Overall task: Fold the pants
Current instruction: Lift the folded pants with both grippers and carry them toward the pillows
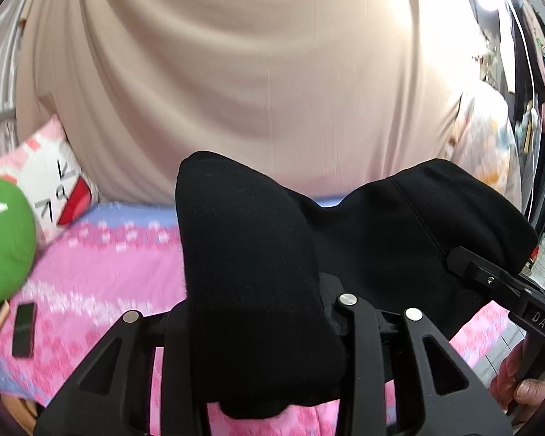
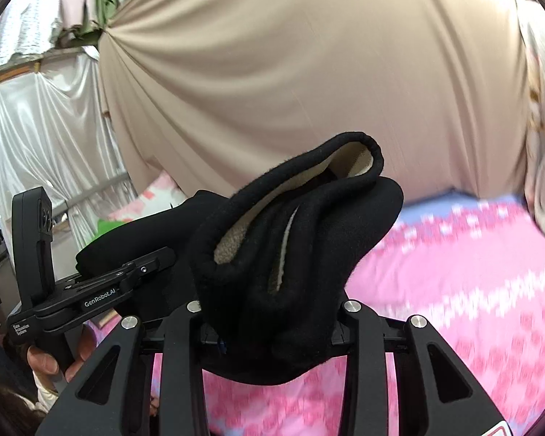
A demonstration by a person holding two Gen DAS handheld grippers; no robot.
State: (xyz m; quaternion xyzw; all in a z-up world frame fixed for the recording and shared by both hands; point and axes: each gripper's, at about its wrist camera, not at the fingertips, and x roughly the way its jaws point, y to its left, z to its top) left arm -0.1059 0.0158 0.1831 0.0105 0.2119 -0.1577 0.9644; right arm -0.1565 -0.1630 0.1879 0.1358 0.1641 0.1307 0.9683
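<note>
Black fleece bunched over the linkage fills the bottom of the left wrist view: the left gripper (image 1: 261, 327) has its 2 fingers pressed together on a thick fold of the black pants (image 1: 381, 239), and the cloth wraps over them so the tips themselves are hidden. From that pinch the fabric runs rightward and sags in the middle, then rises to a second bunch held by the right gripper (image 1: 468, 265), which enters from the lower right edge, angled up and inward, with the person's fingers (image 1: 527, 388) curled round its handle.

From the right wrist view the same arrangement shows reversed. The right gripper (image 2: 272, 312) is clamped on the waistband end of the pants (image 2: 294, 225), where the pale fleecy lining (image 2: 348, 160) shows inside the rolled black hem. The left gripper (image 2: 156, 258) reaches in from the lower left, lying nearly level, its fingers closed on the other bunch; a hand (image 2: 51, 359) grips its upright handle.

Both tools hold the garment lifted above the pink patterned bedsheet (image 1: 101, 272), the 2 pinches near each other and at about the same height. A beige curtain (image 1: 265, 72) hangs behind. On the bed at far left lie a green cushion (image 1: 3, 239), a pink-and-white pillow (image 1: 54, 178) and a dark phone (image 1: 23, 328).
</note>
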